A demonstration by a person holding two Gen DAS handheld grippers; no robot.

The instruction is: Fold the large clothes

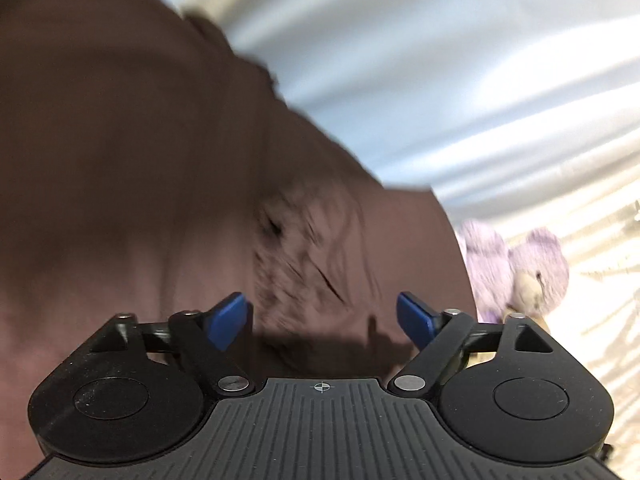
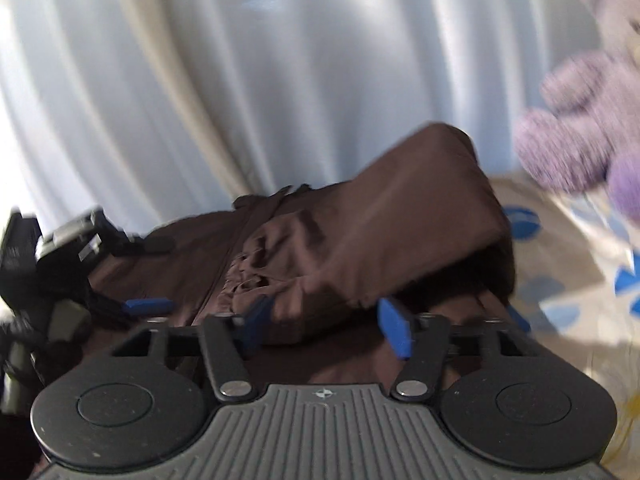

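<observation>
A large dark brown garment (image 1: 140,160) fills most of the left wrist view, with a gathered, wrinkled patch (image 1: 308,248) just ahead of the fingers. My left gripper (image 1: 322,316) is open right above the cloth and holds nothing. In the right wrist view the same garment (image 2: 380,216) lies bunched, with a folded flap raised at the right. My right gripper (image 2: 326,326) is open with its blue fingers (image 2: 394,332) on either side of the cloth's near edge. The left gripper (image 2: 148,306) shows at the left of that view, over the garment. Both views are motion-blurred.
A purple plush toy (image 1: 520,268) sits to the right of the garment; it also shows in the right wrist view (image 2: 580,132). A white pleated curtain (image 2: 240,80) hangs behind. The surface is a cream sheet with blue shapes (image 2: 560,280).
</observation>
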